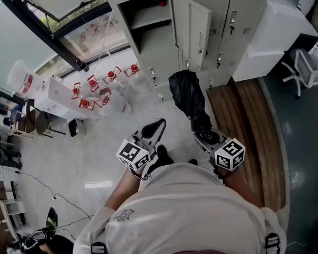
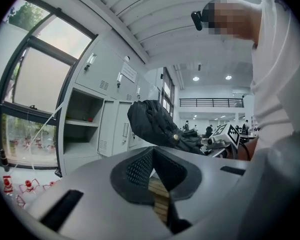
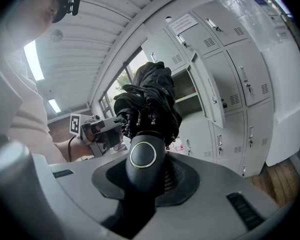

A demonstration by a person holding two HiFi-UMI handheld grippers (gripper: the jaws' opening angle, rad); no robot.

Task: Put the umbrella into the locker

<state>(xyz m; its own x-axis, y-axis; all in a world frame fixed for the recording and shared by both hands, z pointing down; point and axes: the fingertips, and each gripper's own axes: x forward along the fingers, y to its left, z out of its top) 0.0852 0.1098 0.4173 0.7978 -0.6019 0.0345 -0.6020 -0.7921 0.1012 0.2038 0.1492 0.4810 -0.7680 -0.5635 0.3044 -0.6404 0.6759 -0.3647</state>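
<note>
A folded black umbrella (image 1: pixel 188 97) sticks out ahead of my right gripper (image 1: pixel 205 134), which is shut on its round-capped handle (image 3: pixel 146 156). Its bundled canopy (image 3: pixel 151 96) points toward the grey lockers. One locker (image 1: pixel 146 23) stands open with a shelf inside, its door (image 1: pixel 193 30) swung out to the right. In the left gripper view the open locker (image 2: pixel 82 119) is left of the umbrella (image 2: pixel 155 124). My left gripper (image 1: pixel 156 127) hovers beside the right one, its pads (image 2: pixel 140 166) meeting at the tips with nothing between them.
Several red-and-white objects (image 1: pixel 103 86) lie on the floor by the window, left of the lockers. A white cabinet (image 1: pixel 275 36) and a white chair (image 1: pixel 307 70) stand at the right. A wooden floor strip (image 1: pixel 249 131) runs along the right side. Cables lie at the lower left.
</note>
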